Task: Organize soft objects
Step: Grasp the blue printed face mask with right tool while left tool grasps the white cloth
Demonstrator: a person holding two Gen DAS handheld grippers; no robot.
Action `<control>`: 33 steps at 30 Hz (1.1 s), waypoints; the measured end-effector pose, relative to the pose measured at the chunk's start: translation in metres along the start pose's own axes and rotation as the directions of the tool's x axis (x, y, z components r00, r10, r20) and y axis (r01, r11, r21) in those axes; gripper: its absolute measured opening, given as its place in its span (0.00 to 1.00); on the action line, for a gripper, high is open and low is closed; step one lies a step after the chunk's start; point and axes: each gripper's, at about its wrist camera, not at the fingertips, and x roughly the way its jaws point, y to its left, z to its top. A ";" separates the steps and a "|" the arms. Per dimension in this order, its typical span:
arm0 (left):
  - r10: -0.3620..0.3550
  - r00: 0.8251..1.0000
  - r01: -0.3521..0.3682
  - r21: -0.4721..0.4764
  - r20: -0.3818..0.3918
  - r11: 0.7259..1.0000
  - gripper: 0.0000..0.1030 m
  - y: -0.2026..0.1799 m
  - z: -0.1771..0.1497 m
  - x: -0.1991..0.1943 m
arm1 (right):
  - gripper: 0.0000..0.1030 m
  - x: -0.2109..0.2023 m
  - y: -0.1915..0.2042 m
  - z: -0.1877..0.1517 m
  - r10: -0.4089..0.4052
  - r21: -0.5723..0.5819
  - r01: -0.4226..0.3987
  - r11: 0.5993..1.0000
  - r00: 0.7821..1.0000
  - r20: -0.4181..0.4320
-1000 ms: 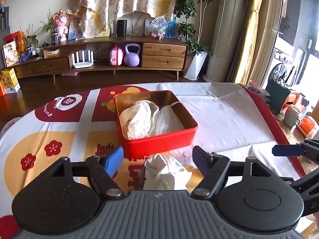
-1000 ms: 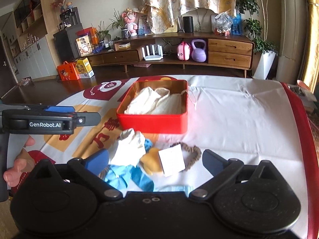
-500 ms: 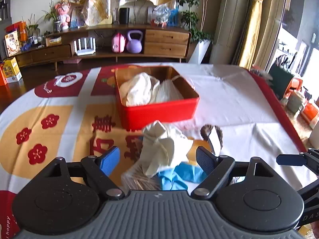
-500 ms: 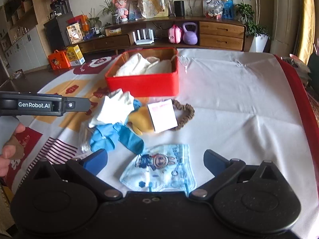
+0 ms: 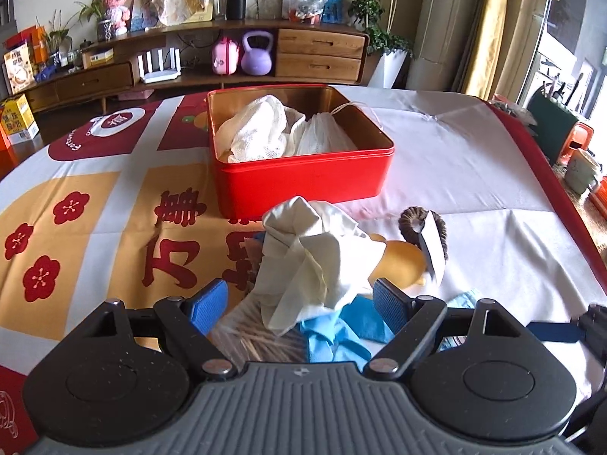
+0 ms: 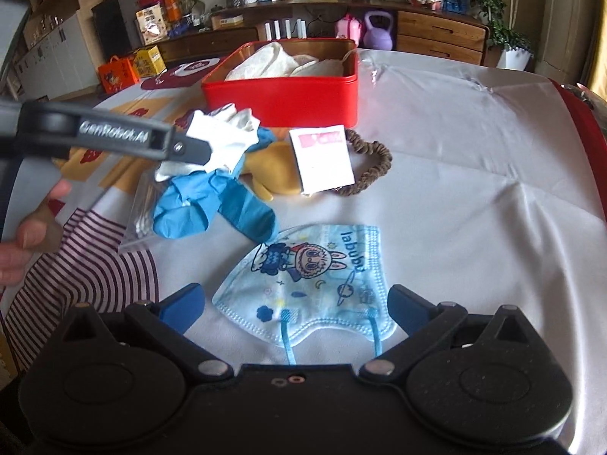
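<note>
At the centre of the left wrist view I see the red tin (image 5: 303, 182) sitting on the bench (image 5: 474, 174), with two pale cloth bundles (image 5: 261, 131) lying inside it. Just below the tin in the frame, a crumpled white cloth (image 5: 315, 258) tops a small pile; under it lie the blue gloves (image 5: 337, 337), and to its right a yellow soft item (image 5: 402, 261) and a brown braided hair band (image 5: 421, 227) with a white card (image 5: 432, 246) across it. My left tool (image 5: 301, 303) hovers with its jaws wide, the blue pads flanking the lower edge of the white cloth; I cannot tell whether they touch it.

In the right wrist view my right tool (image 6: 296, 303) is also spread wide, its pads either side of a light blue cartoon-print face mask (image 6: 315, 280) lying flat on the bench in the lower middle of the frame. The pads sit apart from the mask edges and grip nothing. Higher up, the pile appears again: blue gloves (image 6: 216, 204), white cloth (image 6: 227, 140), yellow item (image 6: 277, 170), card (image 6: 322, 159) and hair band (image 6: 371, 167), all just below the red tin (image 6: 288, 94). A clear packet (image 6: 140, 216) lies at the pile's left edge. The left tool's arm crosses the upper left of this frame.
</note>
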 end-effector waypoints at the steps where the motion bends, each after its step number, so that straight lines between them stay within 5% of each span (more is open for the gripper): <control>1: 0.000 1.000 0.000 -0.001 -0.002 1.000 0.81 0.000 0.001 0.002 | 1.00 0.002 0.001 0.000 0.007 -0.006 -0.007 1.000 1.000 -0.003; 15: -0.013 0.999 0.013 0.018 -0.035 1.000 0.81 -0.003 0.009 0.031 | 0.99 0.021 0.001 0.000 -0.027 -0.054 0.026 0.998 0.999 -0.017; 22: -0.024 0.999 0.024 0.012 -0.023 1.000 0.81 0.001 0.010 0.033 | 0.91 0.020 0.003 0.000 -0.059 -0.076 0.059 0.995 0.998 -0.009; 30: -0.039 0.999 0.039 0.002 -0.019 0.999 0.60 0.003 0.010 0.027 | 0.77 0.016 -0.002 0.000 -0.071 -0.066 0.071 0.995 0.997 -0.002; 33: -0.034 0.999 0.034 0.009 -0.010 0.999 0.54 0.002 0.011 0.025 | 0.64 0.013 -0.004 0.001 -0.074 -0.063 0.074 0.995 0.997 0.004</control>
